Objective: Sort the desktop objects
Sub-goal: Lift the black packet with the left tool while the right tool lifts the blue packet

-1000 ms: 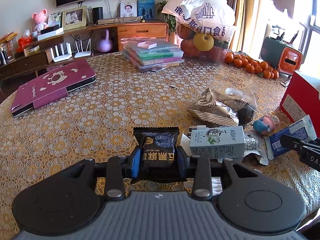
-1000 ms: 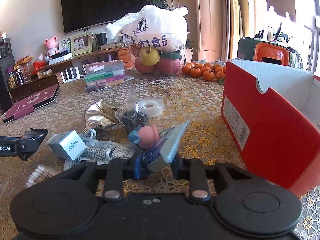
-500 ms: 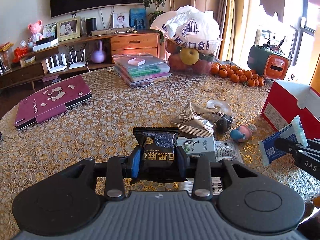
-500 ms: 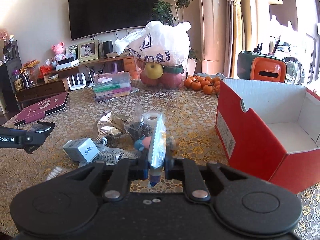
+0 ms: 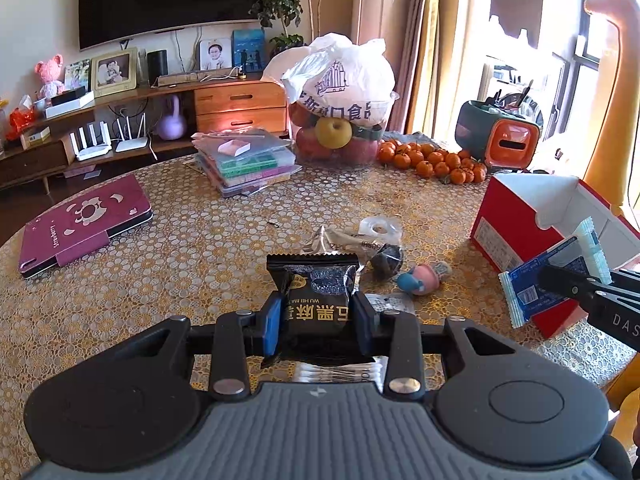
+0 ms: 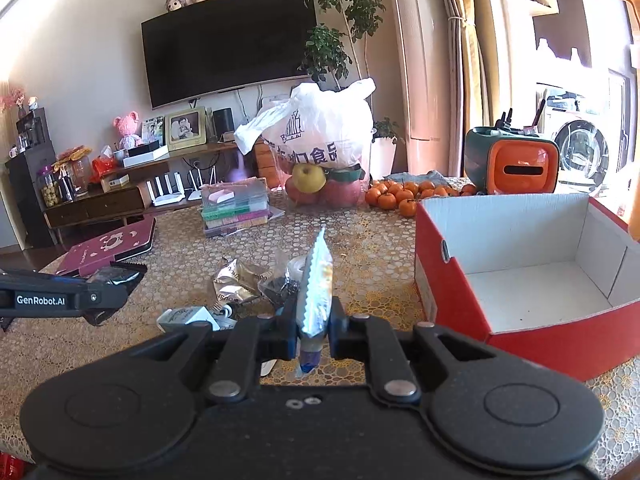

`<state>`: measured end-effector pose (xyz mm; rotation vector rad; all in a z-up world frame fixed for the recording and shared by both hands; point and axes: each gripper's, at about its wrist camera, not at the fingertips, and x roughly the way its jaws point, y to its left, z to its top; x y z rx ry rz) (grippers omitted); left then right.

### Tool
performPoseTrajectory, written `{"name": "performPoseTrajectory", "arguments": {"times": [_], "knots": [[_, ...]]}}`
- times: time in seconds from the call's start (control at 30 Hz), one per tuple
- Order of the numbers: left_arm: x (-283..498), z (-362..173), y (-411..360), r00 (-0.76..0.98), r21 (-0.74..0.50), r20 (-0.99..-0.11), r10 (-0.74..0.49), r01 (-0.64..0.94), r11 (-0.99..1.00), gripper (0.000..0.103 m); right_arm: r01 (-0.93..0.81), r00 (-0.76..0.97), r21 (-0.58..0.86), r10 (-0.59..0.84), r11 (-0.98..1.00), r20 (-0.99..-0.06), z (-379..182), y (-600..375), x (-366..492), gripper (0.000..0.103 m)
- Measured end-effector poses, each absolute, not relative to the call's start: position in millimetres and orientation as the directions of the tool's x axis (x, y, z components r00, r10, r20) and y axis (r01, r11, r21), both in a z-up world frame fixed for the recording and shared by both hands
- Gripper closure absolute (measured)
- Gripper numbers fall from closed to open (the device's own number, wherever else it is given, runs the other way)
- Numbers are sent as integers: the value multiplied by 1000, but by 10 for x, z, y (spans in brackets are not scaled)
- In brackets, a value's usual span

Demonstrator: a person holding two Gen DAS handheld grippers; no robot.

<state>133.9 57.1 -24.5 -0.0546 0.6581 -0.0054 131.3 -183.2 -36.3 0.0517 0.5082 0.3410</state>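
1. A black foil snack packet is clamped between the closed-in jaws of the left tongs; its top edge is crimped, and the white print reads "WU HEI MA" above large Chinese characters.
2. The packet is held upright above the desk, which is covered by a gold cloth with a round lace pattern.
3. A blue and white wrapper with a serrated edge is pinched edge-on by the right tongs, whose jaws are nearly together.
4. In the left view the same wrapper is seen flat, in front of the red cardboard box, and "DAS" is read on the arm of the tongs.
5. The box stands open on the desk, white inside, with a printed label on its side that is too small to read.
6. "GenRobot.AI" is printed on the left tongs in the right view.
7. Left on the desk are a crumpled silver wrapper, a roll of clear tape and a pink and blue toy.
8. A maroon case marked "Strawberry" lies flat farther left.
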Motion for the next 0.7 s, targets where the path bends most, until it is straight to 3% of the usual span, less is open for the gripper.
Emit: {"name": "performPoseTrajectory", "arguments": {"times": [0.7], "knots": [[1460,213,-413,779,-92,-590,-213,197,976,68,-262,873,89,275,961,-403,182,-2558,1199,89]]}}
